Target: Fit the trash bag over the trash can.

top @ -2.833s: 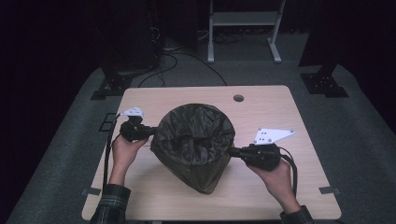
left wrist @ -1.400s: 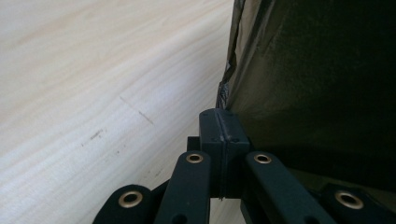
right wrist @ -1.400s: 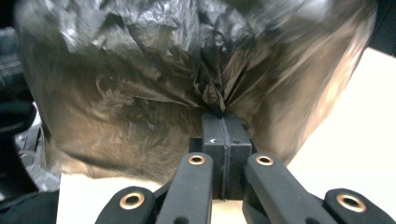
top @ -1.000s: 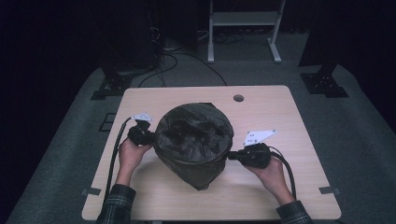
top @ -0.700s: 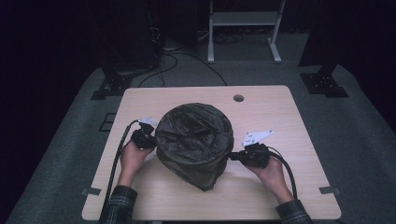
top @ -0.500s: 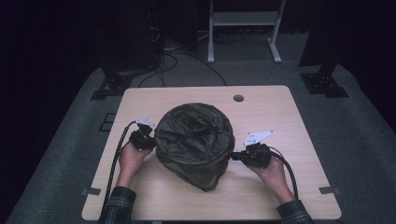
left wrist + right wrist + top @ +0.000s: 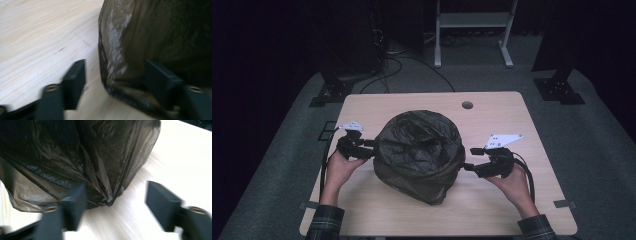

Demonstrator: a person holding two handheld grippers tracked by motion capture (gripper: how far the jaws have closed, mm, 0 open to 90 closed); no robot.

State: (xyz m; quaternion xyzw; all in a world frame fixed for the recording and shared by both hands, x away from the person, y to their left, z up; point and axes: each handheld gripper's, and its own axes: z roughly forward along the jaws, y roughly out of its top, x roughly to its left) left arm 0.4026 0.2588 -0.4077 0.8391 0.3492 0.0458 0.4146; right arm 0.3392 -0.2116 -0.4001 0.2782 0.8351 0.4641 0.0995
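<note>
Both grippers have drifted slightly toward the person since the earliest frame, and the bag now sits rounder and more upright between them. At 9 o'clock of the bag (image 7: 419,152), the left gripper (image 7: 366,146) is at its side; in its own view the jaws stand wide apart, one over bare worktop (image 7: 37,37), the other against the dark film near the bag's lower edge, clamping nothing. The bag itself, a dark crinkled plastic one, rests near the worktop's centre with its mouth facing up and a loose corner trailing toward 6 o'clock. At 3 o'clock, the right gripper (image 7: 468,167) also touches or nearly touches the bag; its jaws are spread wide in its view, the folds of film lying between them but not pinched. The likely trouble, as I judge it: thin film slips or bunches, so a jaw closing on one loose fold could collapse the mouth or drag the bag sideways.
</note>
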